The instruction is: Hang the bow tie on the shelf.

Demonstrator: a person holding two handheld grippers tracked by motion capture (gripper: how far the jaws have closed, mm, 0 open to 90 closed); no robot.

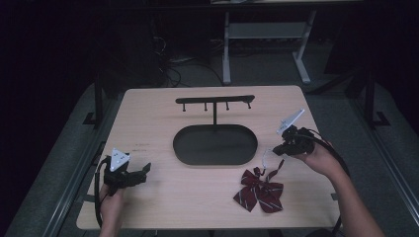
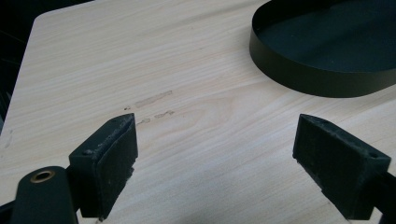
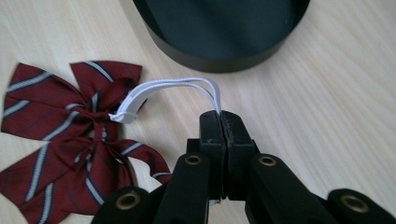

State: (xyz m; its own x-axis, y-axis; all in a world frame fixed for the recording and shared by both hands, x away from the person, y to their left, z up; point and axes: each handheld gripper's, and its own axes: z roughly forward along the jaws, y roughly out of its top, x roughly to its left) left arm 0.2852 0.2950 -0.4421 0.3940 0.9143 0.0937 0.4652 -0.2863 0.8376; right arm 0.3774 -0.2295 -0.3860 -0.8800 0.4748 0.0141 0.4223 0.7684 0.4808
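A dark red bow tie [image 1: 260,191] with grey stripes lies on the wooden table near the front right; it shows again in the right gripper view [image 3: 70,140]. Its white elastic band [image 3: 173,88] loops up from the knot into my right gripper [image 3: 220,114], whose jaws are shut on the band. In the high view my right gripper [image 1: 276,149] hovers just above and right of the bow, the band [image 1: 266,158] hanging from it. My left gripper [image 1: 146,169] rests at the front left, jaws wide open with bare table between its pads [image 2: 112,158].
A black oval tray [image 1: 215,145] sits mid-table, with a thin black T-shaped hook rack [image 1: 215,100] standing on its far side. The tray's wall [image 2: 299,74] lies ahead and right of the left gripper. Table legs and cables stand beyond the far edge.
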